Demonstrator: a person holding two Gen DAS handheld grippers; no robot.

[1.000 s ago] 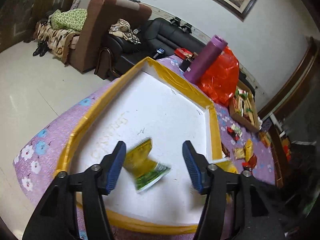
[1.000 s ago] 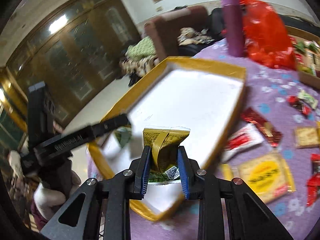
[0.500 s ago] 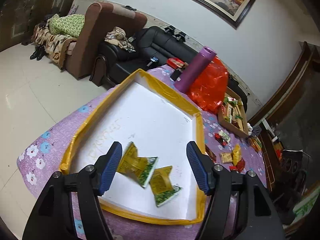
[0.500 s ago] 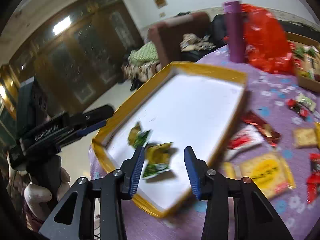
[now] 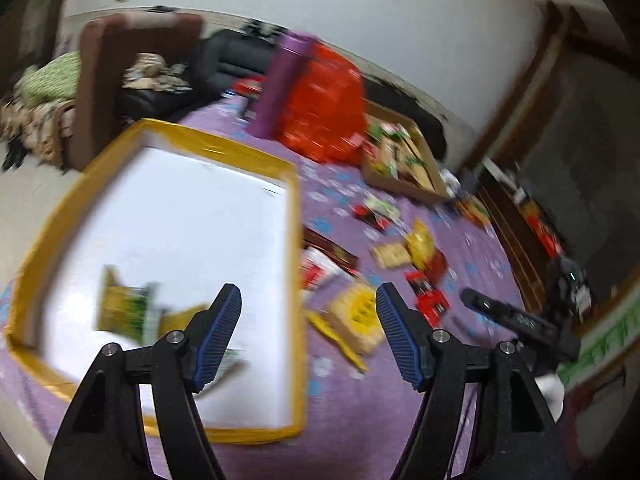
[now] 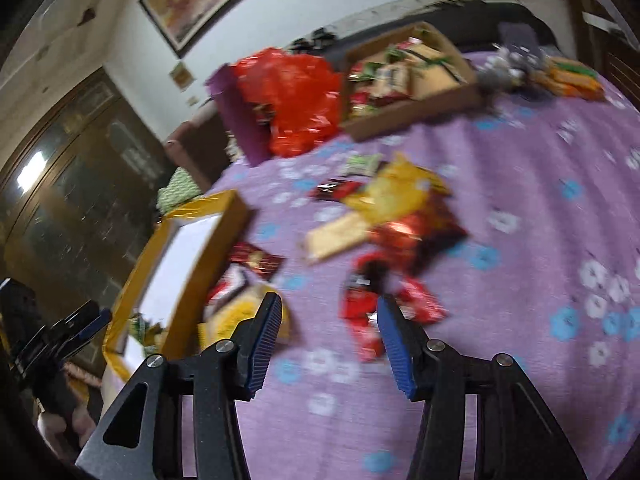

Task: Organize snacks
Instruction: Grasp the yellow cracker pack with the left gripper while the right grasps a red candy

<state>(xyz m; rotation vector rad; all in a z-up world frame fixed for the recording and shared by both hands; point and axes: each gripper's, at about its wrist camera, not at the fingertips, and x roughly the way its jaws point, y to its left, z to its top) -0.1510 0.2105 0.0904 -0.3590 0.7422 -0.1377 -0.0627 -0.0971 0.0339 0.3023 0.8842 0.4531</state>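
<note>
A shallow tray with a yellow rim (image 5: 295, 240) and a white floor lies on the purple flowered cloth. Two yellow-green snack packets (image 5: 124, 308) rest in its near corner. My left gripper (image 5: 308, 332) hovers over the tray's right edge, its jaws opening with nothing between them. My right gripper (image 6: 328, 336) hangs over the cloth beside the tray (image 6: 208, 240), its jaws also opening and empty. Red packets (image 6: 360, 308) lie just beyond its fingertips. A flat yellow packet (image 6: 240, 312) sits to its left against the tray.
Loose snacks are scattered over the cloth (image 6: 520, 280): a yellow bag (image 6: 392, 192), a red foil bag (image 6: 416, 236) and a biscuit pack (image 5: 392, 254). Farther back stand a cardboard box of snacks (image 6: 416, 112), a red plastic bag (image 6: 296, 96) and a purple cylinder (image 6: 240, 120).
My right gripper let go of its yellow-green packet into the tray, then swung right over the loose snacks. My left gripper also swung right, from mid-tray to the tray's right edge.
</note>
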